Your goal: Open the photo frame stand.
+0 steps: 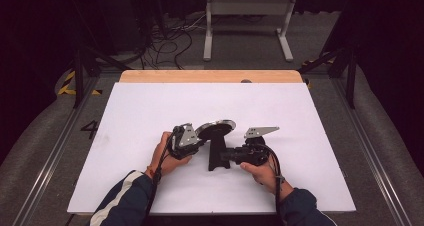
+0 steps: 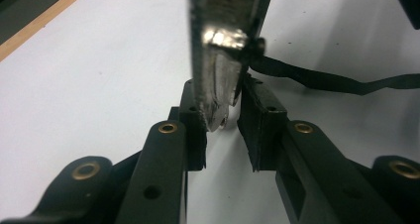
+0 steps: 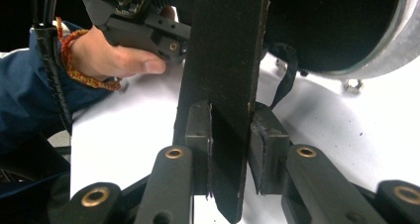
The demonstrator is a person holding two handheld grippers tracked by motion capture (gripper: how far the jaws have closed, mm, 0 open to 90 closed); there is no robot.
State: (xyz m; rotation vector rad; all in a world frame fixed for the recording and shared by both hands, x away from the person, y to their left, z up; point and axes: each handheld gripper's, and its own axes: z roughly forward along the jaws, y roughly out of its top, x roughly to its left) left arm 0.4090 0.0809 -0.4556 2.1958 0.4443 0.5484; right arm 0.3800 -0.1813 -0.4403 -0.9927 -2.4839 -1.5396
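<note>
A round metal pan (image 1: 216, 128) with a dark inside and a flat black handle (image 1: 217, 157) is tilted on the white table. My left gripper (image 1: 201, 137) comes in from the left and is shut on the pan's rim (image 2: 218, 75), with a pad on each side of the worn metal edge. My right gripper (image 1: 224, 158) comes in from the right and is shut on the handle (image 3: 228, 85). In the right gripper view the pan (image 3: 346, 30) shows at top right. A thin black strap (image 2: 322, 80) hangs from the pan.
The white sheet (image 1: 150, 116) covers the table, with a wooden strip (image 1: 210, 76) along the far edge. Beyond it stand a white frame (image 1: 247, 21) and loose cables (image 1: 165, 46) on the floor. The person's left hand (image 3: 114, 55) holds the left gripper (image 3: 143, 21).
</note>
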